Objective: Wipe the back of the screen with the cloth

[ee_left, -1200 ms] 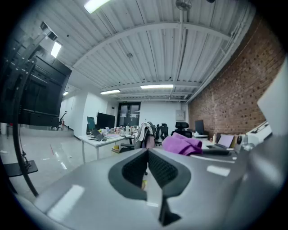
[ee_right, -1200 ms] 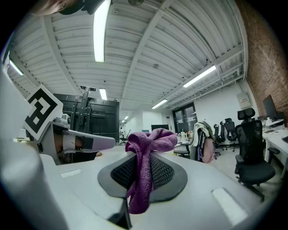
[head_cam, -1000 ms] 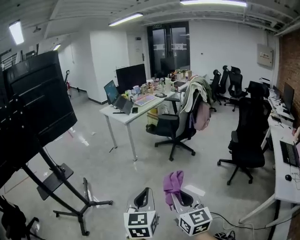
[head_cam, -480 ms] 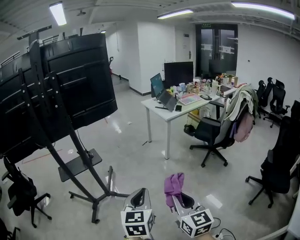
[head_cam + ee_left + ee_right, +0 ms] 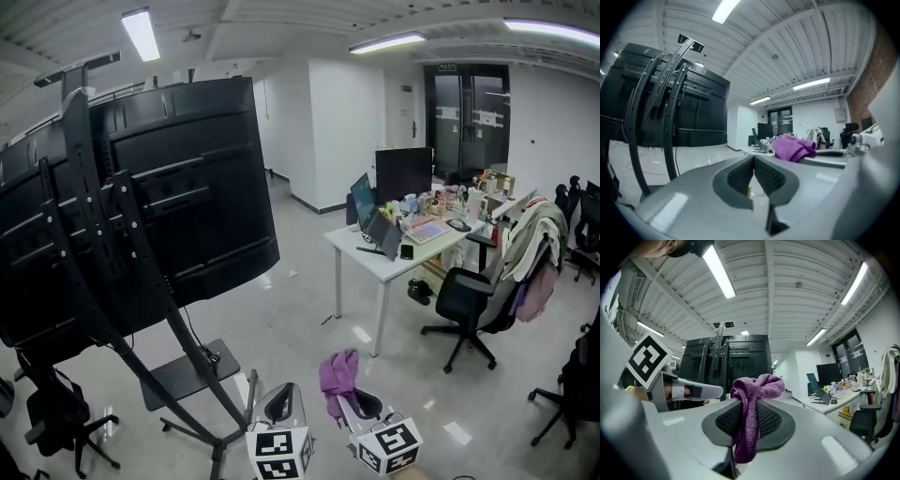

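Note:
The big black screen stands on a wheeled stand at the left, its back with the mounting rails toward me. My right gripper is shut on a purple cloth, low in the head view and some way short of the screen. In the right gripper view the cloth hangs bunched between the jaws, with the screen ahead. My left gripper sits beside the right one, jaws shut and holding nothing; its own view shows the screen and the cloth.
The stand's legs and shelf spread over the floor in front of me. A white desk with a monitor, laptop and clutter is at the right. Office chairs stand near it, and another chair at the lower left.
The view has swung left: the screen has moved from the left edge toward the middle, the desk and chairs have slid right. Both grippers stay low with the cloth held.

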